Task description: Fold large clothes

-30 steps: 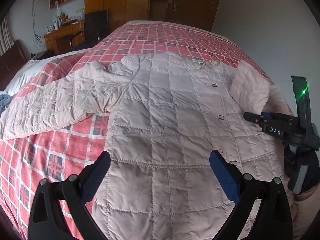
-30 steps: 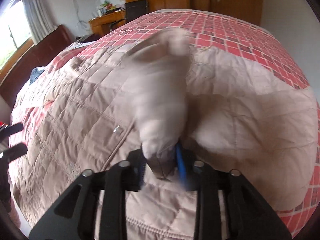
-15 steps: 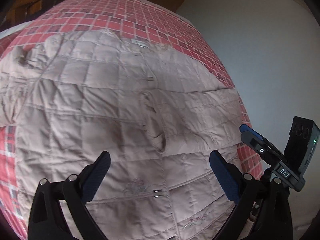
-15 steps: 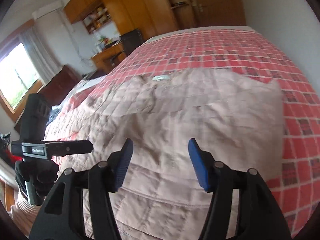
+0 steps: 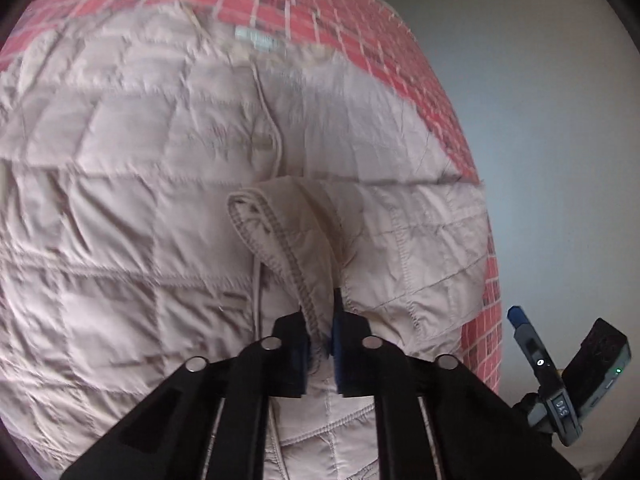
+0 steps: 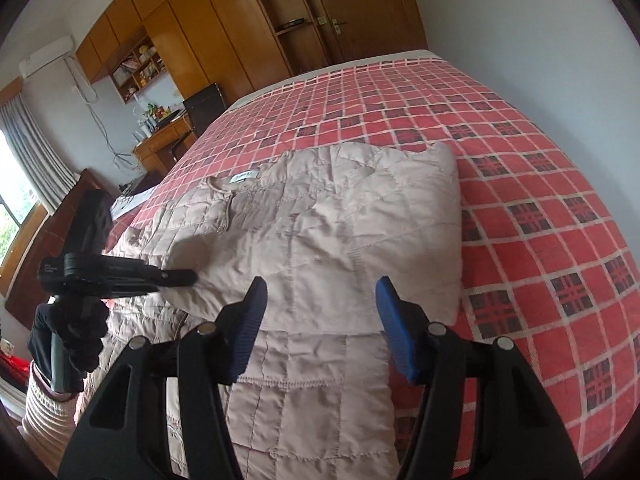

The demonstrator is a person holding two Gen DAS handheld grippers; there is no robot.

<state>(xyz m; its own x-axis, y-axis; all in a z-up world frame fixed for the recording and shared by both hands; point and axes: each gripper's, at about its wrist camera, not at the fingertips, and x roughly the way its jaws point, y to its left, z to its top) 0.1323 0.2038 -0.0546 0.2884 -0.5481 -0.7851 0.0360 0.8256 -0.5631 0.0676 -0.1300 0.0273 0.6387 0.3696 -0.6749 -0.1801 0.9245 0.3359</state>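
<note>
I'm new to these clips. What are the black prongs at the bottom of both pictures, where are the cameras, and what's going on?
No robot: a person holds a two-finger gripper in each hand, with a fisheye camera on each looking along its fingers. The left gripper is shut on the sleeve cuff of a beige quilted jacket lying on a red plaid bedspread. The right gripper hovers open above the jacket, holding nothing. Each view also catches the other gripper at its edge.

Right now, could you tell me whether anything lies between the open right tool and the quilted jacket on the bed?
Nothing visible does. The right tool hangs open just above the quilted jacket, with only bare fabric beneath its fingers. The left tool is off to the side, already shut on the folded sleeve's cuff.
</note>
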